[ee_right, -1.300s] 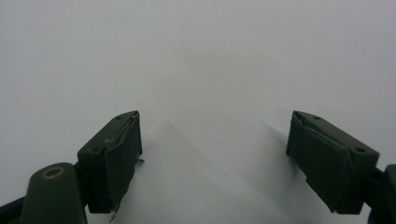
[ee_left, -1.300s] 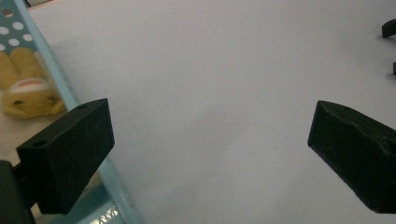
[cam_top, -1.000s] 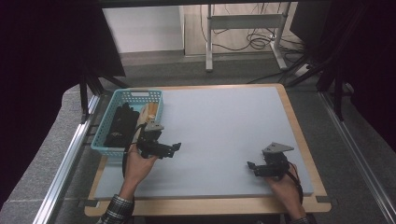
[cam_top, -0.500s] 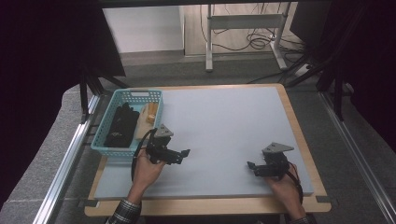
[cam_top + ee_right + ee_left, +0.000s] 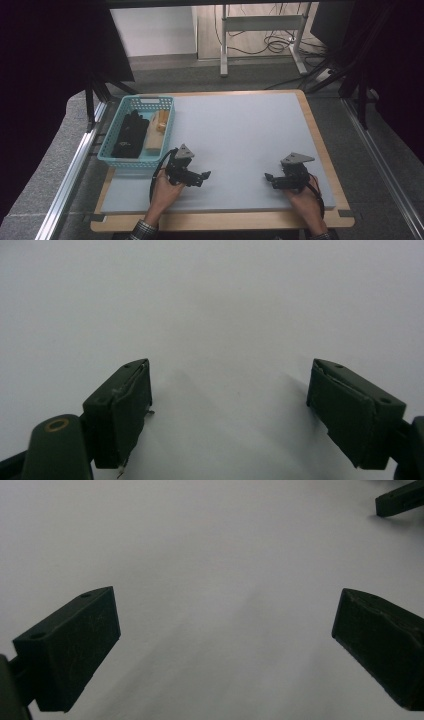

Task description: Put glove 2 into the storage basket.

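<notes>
My left gripper [image 5: 204,176] rests low over the grey mat [image 5: 240,135] near its front left, held by a hand, jaws pointing right. In the left gripper view its two black jaws stand wide apart, open [image 5: 225,645], with bare mat between them, and the other gripper's jaw tip [image 5: 400,497] shows at the top right. My right gripper [image 5: 269,179] sits at the front right, jaws pointing left. Its own view shows it open [image 5: 227,405] with nothing between the pads.
A light blue basket [image 5: 111,146] stands at the mat's left edge, holding a black object [image 5: 129,134] and a pale wooden block [image 5: 156,132]. The wooden table rim [image 5: 320,135] frames the mat. A metal stand [image 5: 260,30] and cables lie beyond the table.
My left gripper has drawn back from beside the basket toward the front and right, over the bare mat. The right gripper has stayed put.
</notes>
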{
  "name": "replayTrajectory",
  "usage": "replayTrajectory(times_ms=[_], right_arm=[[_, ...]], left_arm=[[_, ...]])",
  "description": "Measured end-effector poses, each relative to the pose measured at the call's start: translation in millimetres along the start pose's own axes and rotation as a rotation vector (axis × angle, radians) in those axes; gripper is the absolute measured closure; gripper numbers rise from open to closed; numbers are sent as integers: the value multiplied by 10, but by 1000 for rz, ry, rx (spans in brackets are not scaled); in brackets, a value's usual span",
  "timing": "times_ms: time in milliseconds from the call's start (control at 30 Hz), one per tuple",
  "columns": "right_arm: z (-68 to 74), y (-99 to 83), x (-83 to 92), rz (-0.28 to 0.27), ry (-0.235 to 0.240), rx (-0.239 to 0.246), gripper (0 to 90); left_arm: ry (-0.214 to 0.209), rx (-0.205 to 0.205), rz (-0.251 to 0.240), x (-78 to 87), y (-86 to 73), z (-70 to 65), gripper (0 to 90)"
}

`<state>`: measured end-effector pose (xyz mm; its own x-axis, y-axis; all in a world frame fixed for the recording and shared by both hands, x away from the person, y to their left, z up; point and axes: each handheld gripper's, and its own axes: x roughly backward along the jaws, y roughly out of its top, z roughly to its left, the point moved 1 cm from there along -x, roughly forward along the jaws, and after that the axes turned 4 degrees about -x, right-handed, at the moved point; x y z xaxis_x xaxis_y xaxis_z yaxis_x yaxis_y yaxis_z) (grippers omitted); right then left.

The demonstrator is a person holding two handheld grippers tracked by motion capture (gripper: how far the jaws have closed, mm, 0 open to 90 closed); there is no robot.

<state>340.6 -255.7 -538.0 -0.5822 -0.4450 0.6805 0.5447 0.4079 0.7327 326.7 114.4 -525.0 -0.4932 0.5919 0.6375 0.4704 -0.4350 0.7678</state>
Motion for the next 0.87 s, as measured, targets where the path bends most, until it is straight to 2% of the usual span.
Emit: replayTrajectory(times_ms=[233,367,433,567,633,867], right_arm=[[1,0,0,0,0,0,177],[1,0,0,0,0,0,177],[1,0,0,0,0,0,177],[1,0,0,0,0,0,177],[1,0,0,0,-1,1,177],[2,-4,0,1,-1,-1,176]], left_arm=[[-10,0,23,-114,-96,-47,0],[11,-9,62,-213,-173,-88,0],[28,-26,82,-231,-176,-103,0],[41,-36,93,-243,-173,-123,0],[56,-56,117,-266,-167,-144,0],[55,-48,122,-270,-168,-146,0]])
